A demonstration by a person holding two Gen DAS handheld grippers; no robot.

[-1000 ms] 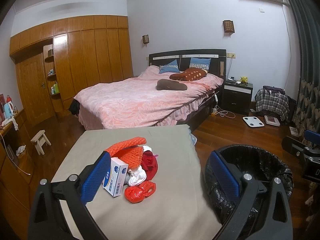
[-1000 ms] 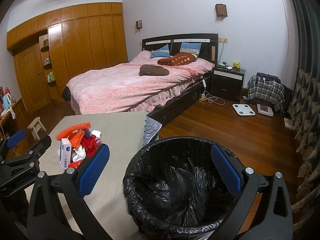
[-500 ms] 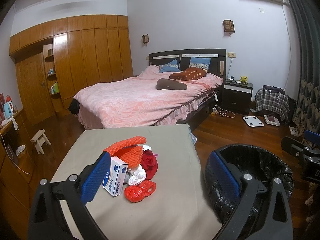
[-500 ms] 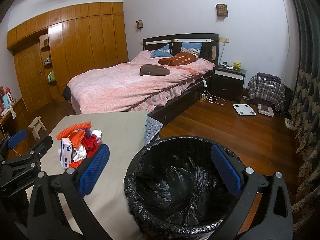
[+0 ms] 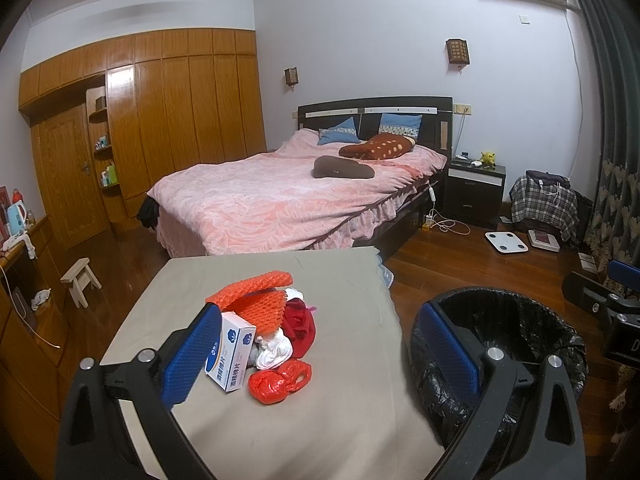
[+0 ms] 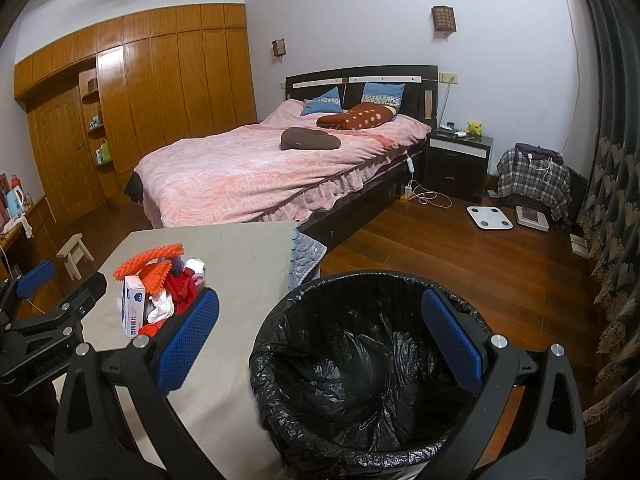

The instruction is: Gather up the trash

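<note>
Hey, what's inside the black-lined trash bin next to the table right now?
Inside the round bin with the black plastic liner only crumpled liner shows, no trash. The open right claw covers bits of the rim, and the very bottom is too dark to tell.

Two matte black tools, alike in build. Left tool (image 5: pixel 320 356): a pair of angular black fingers with triangular cut-outs near the base, each faced inside with a long blue pad (image 5: pixel 192 354) of dimpled rubber; round silver screw heads (image 5: pixel 495 353) on the knuckles. Right tool (image 6: pixel 320 340): same black frame, same blue textured pads (image 6: pixel 452 340), same silver screws (image 6: pixel 499 340). Faint white lettering on a black block of the right tool, too cropped to read
</note>
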